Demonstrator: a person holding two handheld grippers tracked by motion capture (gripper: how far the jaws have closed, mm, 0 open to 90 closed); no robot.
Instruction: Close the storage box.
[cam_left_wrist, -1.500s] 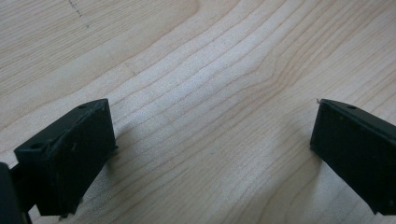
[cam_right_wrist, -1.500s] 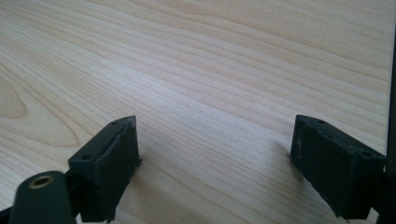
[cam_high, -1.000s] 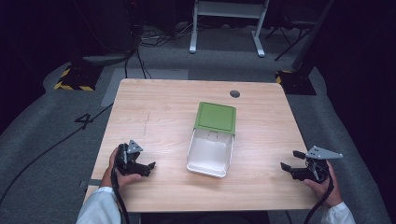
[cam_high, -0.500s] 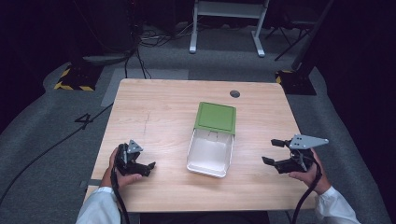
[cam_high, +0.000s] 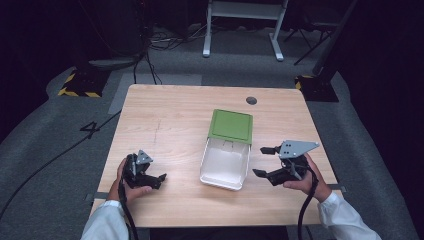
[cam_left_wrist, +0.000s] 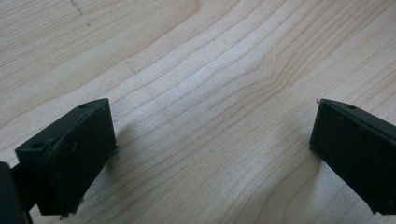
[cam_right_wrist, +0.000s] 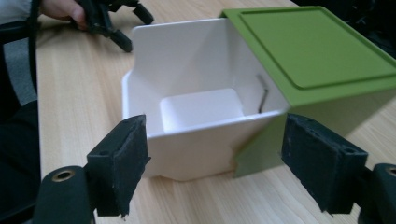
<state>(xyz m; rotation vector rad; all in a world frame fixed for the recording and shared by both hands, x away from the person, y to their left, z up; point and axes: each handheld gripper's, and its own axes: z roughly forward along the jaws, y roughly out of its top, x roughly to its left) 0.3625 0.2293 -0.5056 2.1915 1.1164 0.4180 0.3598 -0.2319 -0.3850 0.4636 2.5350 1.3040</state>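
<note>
- at the middle of the wooden bench (cam_high: 170, 120) sits a white box (cam_high: 225, 162) with a green lid (cam_high: 231, 125); the lid covers its far part and leaves the near part uncovered.
- right tool (cam_high: 264, 161), held in the person's right hand (cam_high: 306, 181), hovers just beside the box's right side, jaws spread wide and pointing at it, not touching.
- from the right gripper view, the box's white wall and the green lid's corner lie between the two spread jaws, a little beyond them; a thin dark line marks the inner wall under the lid.
- left tool (cam_high: 159, 179), in the left hand (cam_high: 131, 186), rests low near the bench's near left part, well apart from the box.
- from the left gripper view, its jaws stand wide apart over bare wood grain, gripping nothing.
</note>
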